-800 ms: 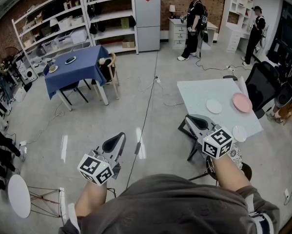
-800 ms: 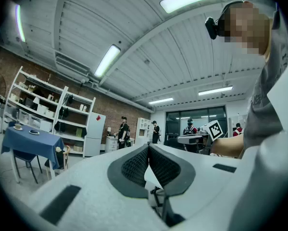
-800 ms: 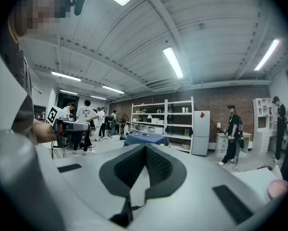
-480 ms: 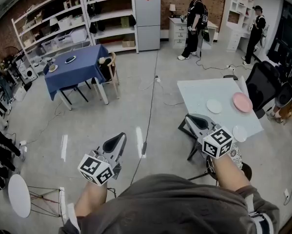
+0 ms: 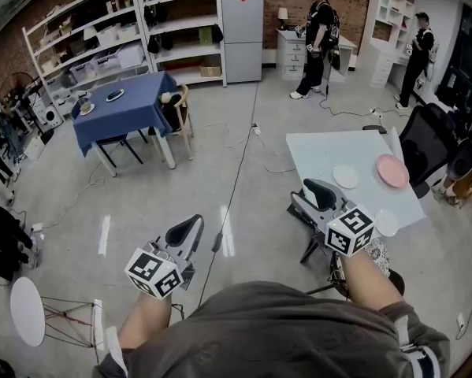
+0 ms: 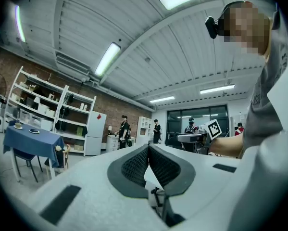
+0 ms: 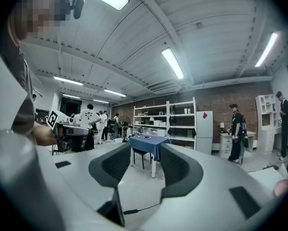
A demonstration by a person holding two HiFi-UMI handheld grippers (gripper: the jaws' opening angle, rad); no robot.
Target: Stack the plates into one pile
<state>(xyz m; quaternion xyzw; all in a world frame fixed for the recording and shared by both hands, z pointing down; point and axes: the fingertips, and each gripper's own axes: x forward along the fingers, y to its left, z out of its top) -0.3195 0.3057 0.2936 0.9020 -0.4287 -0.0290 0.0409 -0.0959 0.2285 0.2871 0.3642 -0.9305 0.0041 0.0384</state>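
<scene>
Three plates lie on a pale table (image 5: 322,150) to my right: a white plate (image 5: 346,176), a pink plate (image 5: 392,170) and another white plate (image 5: 386,223) near the front edge. My right gripper (image 5: 312,195) hangs level just left of that table, open and empty; in the right gripper view, bare floor shows between its pads (image 7: 144,163). The pink plate (image 7: 281,187) peeks in at that view's right edge. My left gripper (image 5: 187,231) floats over the floor far from the plates, with its pads (image 6: 148,154) pressed together on nothing.
A blue-clothed table (image 5: 121,109) carrying two small dishes stands at the back left, with chairs around it. Shelves and a fridge (image 5: 242,31) line the brick wall. Two people (image 5: 318,38) stand at the back. A black office chair (image 5: 429,136) sits beside the pale table. Cables cross the floor.
The head view has shifted slightly. Both grippers stay in nearly the same places; the right one looks turned a little to the left.
</scene>
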